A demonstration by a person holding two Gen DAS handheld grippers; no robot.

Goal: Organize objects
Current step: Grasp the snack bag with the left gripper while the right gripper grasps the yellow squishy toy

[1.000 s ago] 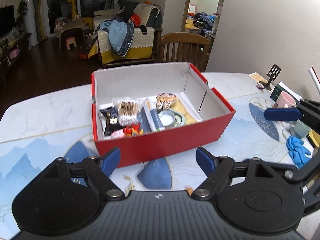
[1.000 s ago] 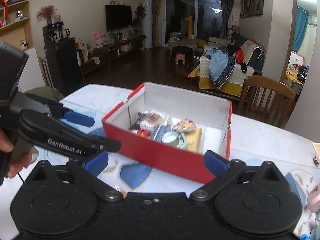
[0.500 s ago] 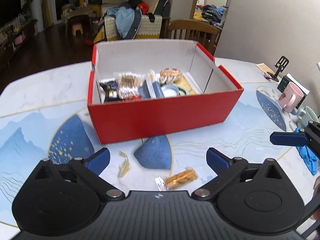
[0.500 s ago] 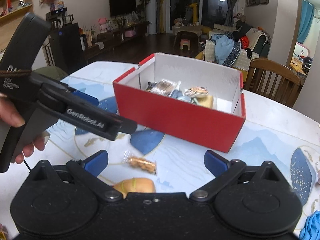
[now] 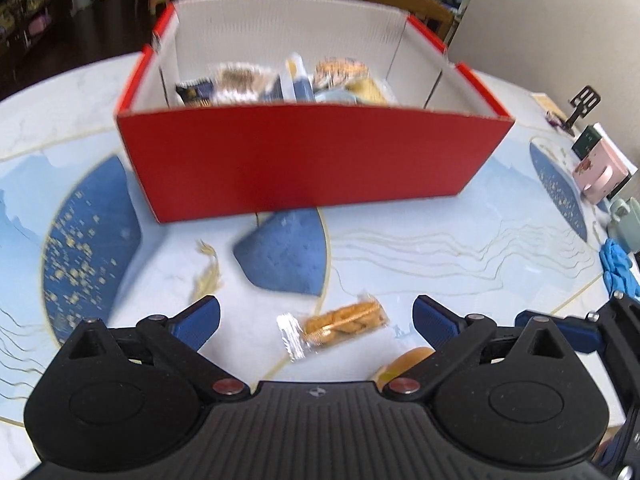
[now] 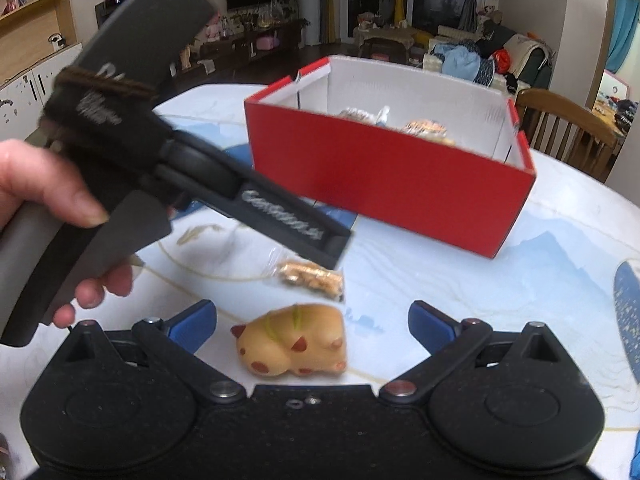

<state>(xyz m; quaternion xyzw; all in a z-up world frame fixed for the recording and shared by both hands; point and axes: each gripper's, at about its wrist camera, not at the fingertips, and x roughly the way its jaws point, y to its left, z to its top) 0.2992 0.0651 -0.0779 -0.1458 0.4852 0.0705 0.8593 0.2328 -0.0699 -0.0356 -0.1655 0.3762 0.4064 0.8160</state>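
Note:
A red box [image 5: 304,160] with white inner walls stands on the table and holds several small packets; it also shows in the right wrist view [image 6: 384,184]. A clear-wrapped snack packet [image 5: 336,326] lies on the table between the fingers of my open left gripper [image 5: 316,320]; it shows too in the right wrist view [image 6: 312,278]. A yellow cat-shaped toy [image 6: 294,346] lies between the fingers of my open right gripper [image 6: 312,322]; its edge shows in the left wrist view [image 5: 404,364]. Neither gripper holds anything.
A pink mug [image 5: 600,174], a pale green cup [image 5: 626,222] and a blue glove [image 5: 618,266] sit at the table's right edge. A wooden chair [image 6: 568,128] stands behind the table. The left gripper's body and the hand [image 6: 40,192] fill the left of the right wrist view.
Both grippers have pulled back from the box and dropped toward the table. The snack packet and the cat toy now lie between their fingers. Both stay open.

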